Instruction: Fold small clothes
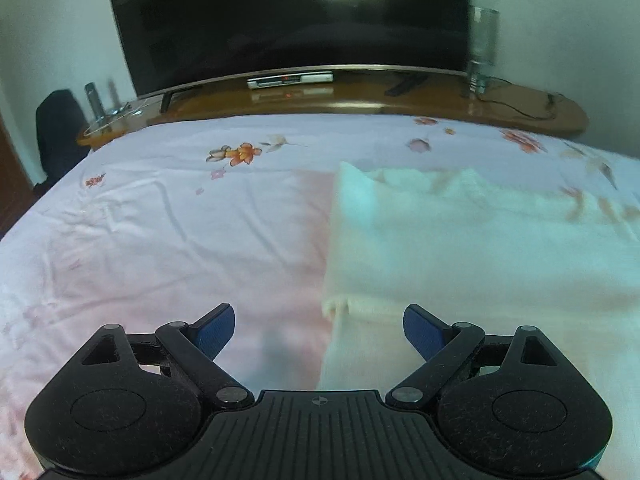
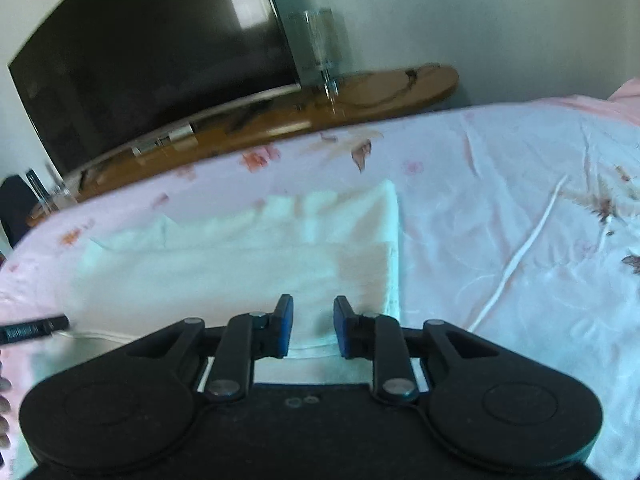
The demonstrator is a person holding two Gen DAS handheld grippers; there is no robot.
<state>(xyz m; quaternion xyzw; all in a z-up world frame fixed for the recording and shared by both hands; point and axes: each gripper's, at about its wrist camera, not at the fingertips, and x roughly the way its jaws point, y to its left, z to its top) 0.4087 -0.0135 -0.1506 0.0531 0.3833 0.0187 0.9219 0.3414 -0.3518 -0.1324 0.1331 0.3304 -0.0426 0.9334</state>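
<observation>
A white small garment (image 1: 460,248) lies flat on the pink floral bed sheet (image 1: 180,220), partly folded with a layered near edge. My left gripper (image 1: 319,330) is open wide and empty, low over the garment's near left corner. In the right wrist view the same garment (image 2: 240,256) spreads ahead and to the left. My right gripper (image 2: 313,328) is part open, its blue pads (image 2: 285,330) straddling the garment's near right edge without clamping it.
A dark TV (image 1: 288,20) stands on a wooden shelf (image 1: 360,98) beyond the bed's far edge, with a glass vase (image 1: 482,52) and a set-top box (image 1: 290,80). A white cord (image 2: 516,260) lies on the sheet to the right. A black chair (image 1: 56,132) stands at far left.
</observation>
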